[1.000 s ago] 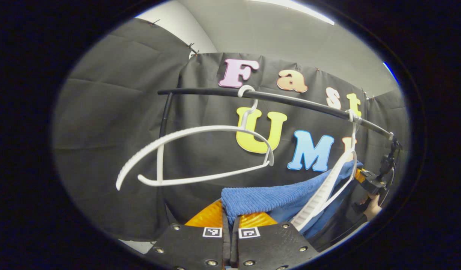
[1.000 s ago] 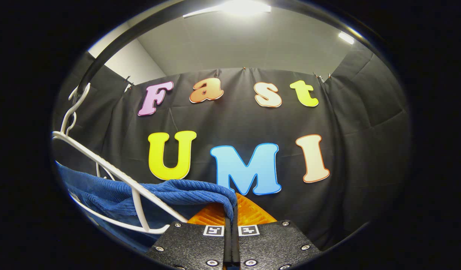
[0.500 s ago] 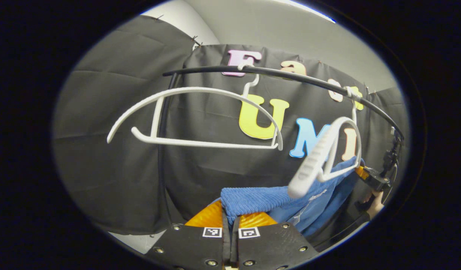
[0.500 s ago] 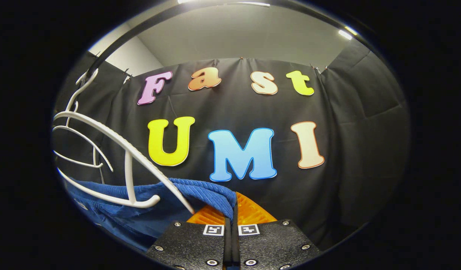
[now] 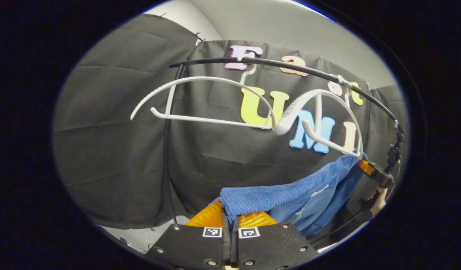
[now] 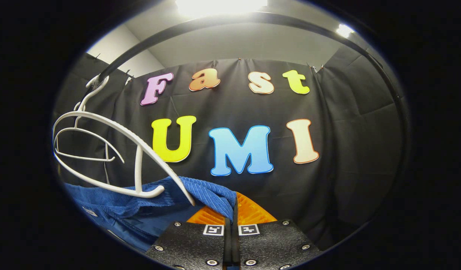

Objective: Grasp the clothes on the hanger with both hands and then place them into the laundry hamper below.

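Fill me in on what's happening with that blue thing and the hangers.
A person holds a gripper in each hand, and both are clamped on a blue ribbed garment. The left gripper pinches one end and the right gripper the other, with the cloth slung between them. The garment hangs below the white hanger on the black rail, though its far edge is close to the hanger's tip. A second white hanger hangs bare beside it.

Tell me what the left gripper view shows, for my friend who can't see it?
The left gripper pinches a blue garment that stretches across to the right gripper. Above, two white hangers hang on a black rail.
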Demonstrator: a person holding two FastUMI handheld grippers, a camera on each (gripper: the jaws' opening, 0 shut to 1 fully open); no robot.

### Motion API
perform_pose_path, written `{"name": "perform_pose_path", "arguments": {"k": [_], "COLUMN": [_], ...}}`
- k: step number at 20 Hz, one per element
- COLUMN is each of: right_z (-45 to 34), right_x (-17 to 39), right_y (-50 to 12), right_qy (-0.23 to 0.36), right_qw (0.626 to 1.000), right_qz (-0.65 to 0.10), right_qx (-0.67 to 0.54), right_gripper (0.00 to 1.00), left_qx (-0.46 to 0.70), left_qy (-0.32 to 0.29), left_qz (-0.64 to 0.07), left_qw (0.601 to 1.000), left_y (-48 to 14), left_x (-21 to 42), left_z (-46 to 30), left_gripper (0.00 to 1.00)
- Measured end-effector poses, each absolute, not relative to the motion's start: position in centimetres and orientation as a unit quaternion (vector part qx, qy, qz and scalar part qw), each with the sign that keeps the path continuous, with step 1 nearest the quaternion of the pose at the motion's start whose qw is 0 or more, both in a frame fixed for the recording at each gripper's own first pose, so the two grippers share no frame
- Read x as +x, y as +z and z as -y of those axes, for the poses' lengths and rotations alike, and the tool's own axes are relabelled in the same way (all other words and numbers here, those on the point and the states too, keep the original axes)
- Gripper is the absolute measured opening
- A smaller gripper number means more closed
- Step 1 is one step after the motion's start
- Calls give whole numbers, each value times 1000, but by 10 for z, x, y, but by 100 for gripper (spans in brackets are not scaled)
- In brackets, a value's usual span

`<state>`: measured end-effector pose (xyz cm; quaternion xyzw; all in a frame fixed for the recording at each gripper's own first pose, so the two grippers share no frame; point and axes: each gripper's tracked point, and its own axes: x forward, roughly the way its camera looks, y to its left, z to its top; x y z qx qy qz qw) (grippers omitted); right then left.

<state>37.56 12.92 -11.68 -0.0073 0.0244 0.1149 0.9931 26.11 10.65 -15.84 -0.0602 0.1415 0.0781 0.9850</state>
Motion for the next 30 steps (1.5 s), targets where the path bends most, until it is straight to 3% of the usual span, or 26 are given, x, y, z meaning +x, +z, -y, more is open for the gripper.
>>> {"name": "perform_pose_path", "arguments": {"k": [8, 15, 24, 30], "right_z": [-112, -100, -120, -147], "right_x": [334, 256, 144, 90], "right_y": [-145, -138, -84, -93], "right_qy": [95, 73, 42, 55], "right_qw": [993, 991, 992, 988], "right_qz": [-63, -89, -88, -114], "right_qx": [-34, -74, -85, -87], "right_gripper": [0, 0, 0, 0], "left_qx": [-74, -73, -52, -40], "left_qy": [66, 24, -68, -137], "left_qz": [-168, -169, -154, -155], "left_qw": [981, 983, 984, 978], "left_y": [-189, -178, -154, -152], "left_x": [241, 243, 231, 220], "left_z": [-103, -100, -93, -72], "left_gripper": [0, 1, 1, 1]}}
